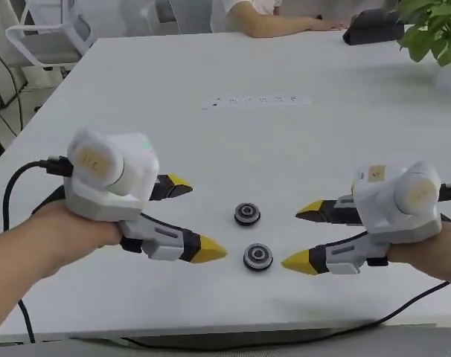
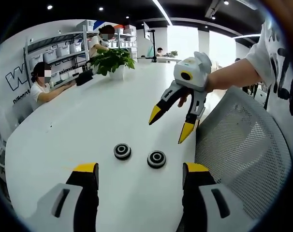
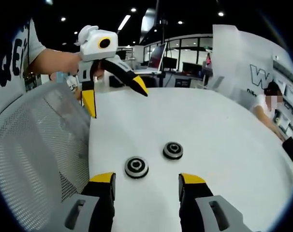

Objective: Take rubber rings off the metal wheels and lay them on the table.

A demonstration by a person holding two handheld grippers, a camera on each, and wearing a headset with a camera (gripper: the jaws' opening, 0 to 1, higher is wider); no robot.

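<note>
Holding nothing, jaws spread wide, the left gripper and right gripper face each other low over the near part of the table. Between their yellow tips sit the far wheel and near wheel, close but apart, each with its black ring on. Stickers on the gripper bodies and a printed strip mid-table are too blurred to read; a wall shows a large "W". Bare tabletop surrounds the wheels. A plant, dark case and a person's arm keep to the far edge; a mesh chair stands at the near edge.
</note>
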